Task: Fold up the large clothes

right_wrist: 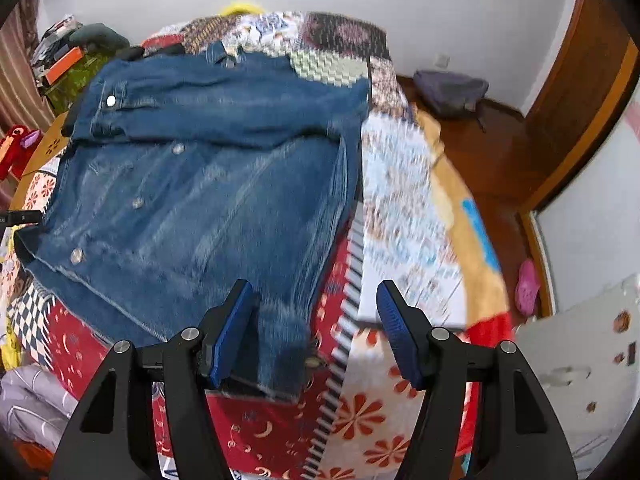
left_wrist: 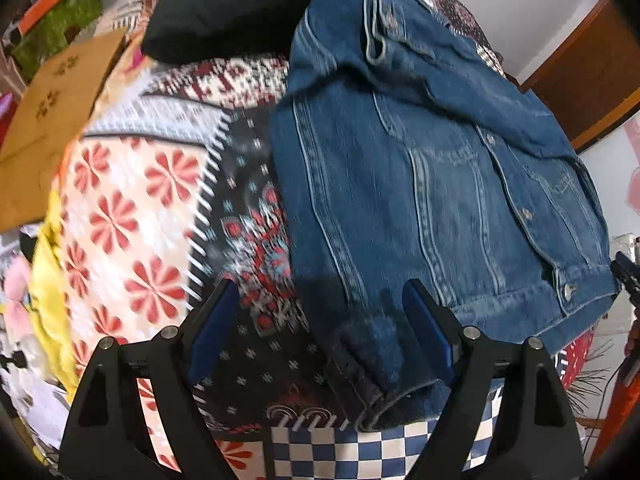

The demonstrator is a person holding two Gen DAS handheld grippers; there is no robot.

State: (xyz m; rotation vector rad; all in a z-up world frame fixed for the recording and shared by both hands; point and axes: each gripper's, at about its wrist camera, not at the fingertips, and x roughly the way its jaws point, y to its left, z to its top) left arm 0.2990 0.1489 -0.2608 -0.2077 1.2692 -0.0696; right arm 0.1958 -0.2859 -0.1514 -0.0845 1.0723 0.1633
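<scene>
The denim jacket (left_wrist: 420,184) lies spread on the patchwork quilt (left_wrist: 132,216) that covers the bed, front side up with its buttons showing and one sleeve folded across the chest. Both grippers hang over its near hem with their jaws standing wide and nothing between the pads, so neither holds any cloth. The risk I see is a bad bite: denim is thick and stiff, and if a finger comes down on the quilt too, the bedcover may lift with the jacket and drag the fold askew. A grab on only the top layer of the cuff could also let the sleeve slide out and undo what is already laid flat. From the left gripper (left_wrist: 316,320), the jacket's body runs from about twelve to two o'clock, and the dark cuff (left_wrist: 372,376) lies just under its right-hand finger, near five o'clock. From the right gripper (right_wrist: 316,320), the jacket fills the view from nine to twelve o'clock, with the cuff end hanging just beside its left-hand finger. A black garment (left_wrist: 224,8) rests beyond the collar, at eleven o'clock in the left view.
</scene>
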